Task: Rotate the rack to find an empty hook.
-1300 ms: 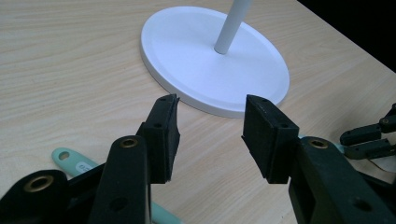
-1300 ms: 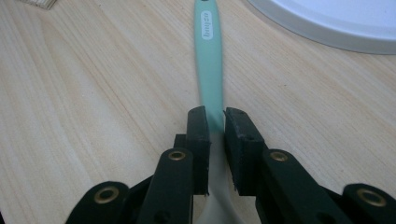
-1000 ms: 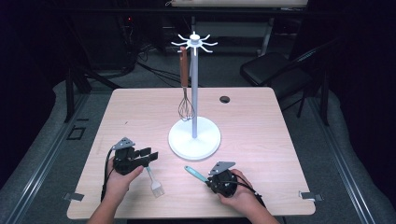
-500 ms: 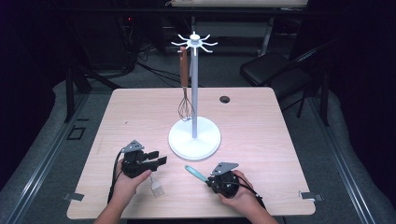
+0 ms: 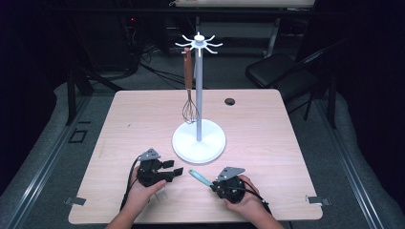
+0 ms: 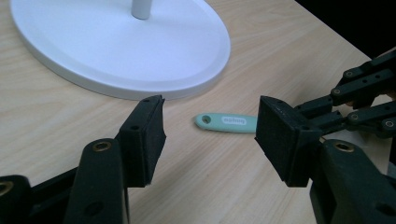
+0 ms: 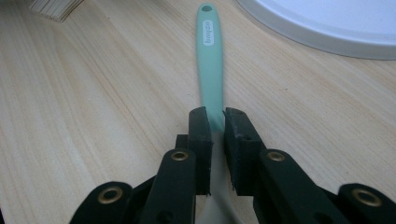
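A teal-handled utensil (image 5: 199,177) lies on the wooden table (image 5: 267,124) in front of the white stand's round base (image 5: 198,143). My right gripper (image 5: 214,185) is shut on the near end of that handle (image 7: 209,56), its jaws (image 7: 215,121) pinching it. My left gripper (image 5: 173,168) sits to the left of it, open. Its jaws (image 6: 210,114) have just been opening and stand wide with nothing between the pads. The teal handle (image 6: 226,122) lies beyond them. A whisk (image 5: 189,112) with a brown handle hangs from the stand.
The stand's base (image 6: 116,42) is just beyond both grippers, its pole (image 5: 199,90) rising to a hook crown. A pale ribbed object (image 7: 51,8) lies on the table near the left hand. A dark round hole (image 5: 230,101) marks the far side.
The left hand has moved right and a little down, toward the teal handle, and its jaws have widened. A white object that hung from them now lies by the hand. The right hand has kept still.
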Motion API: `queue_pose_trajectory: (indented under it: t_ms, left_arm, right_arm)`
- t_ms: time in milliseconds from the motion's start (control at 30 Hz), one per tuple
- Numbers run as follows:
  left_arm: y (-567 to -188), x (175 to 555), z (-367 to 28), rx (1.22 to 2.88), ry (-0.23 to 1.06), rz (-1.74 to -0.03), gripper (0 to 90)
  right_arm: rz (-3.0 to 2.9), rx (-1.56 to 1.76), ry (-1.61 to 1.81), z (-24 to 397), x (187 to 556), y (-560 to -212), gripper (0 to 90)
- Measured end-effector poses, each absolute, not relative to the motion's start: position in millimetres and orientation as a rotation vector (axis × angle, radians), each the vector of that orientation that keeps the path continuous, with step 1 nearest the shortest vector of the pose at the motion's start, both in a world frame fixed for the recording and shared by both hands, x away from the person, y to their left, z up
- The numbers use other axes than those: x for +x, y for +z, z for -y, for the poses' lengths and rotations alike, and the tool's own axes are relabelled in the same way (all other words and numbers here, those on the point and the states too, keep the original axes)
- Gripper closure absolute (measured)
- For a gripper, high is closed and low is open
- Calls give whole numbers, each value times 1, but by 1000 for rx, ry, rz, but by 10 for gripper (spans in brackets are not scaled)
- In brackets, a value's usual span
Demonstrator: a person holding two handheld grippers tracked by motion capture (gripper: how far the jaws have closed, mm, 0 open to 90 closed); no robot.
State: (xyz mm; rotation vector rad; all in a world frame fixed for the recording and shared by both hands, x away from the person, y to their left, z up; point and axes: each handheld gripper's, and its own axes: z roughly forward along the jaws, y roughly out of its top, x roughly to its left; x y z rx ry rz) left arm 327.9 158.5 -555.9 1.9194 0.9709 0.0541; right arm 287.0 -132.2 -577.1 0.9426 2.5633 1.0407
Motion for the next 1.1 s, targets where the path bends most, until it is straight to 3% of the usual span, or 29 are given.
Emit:
queue_pose_trajectory:
  t_ms: [1100]
  left_arm:
    - [-583,328,-125,1968,-138,-946,375]
  right_arm:
    - [-2512,901,1154,134,279,-569,813]
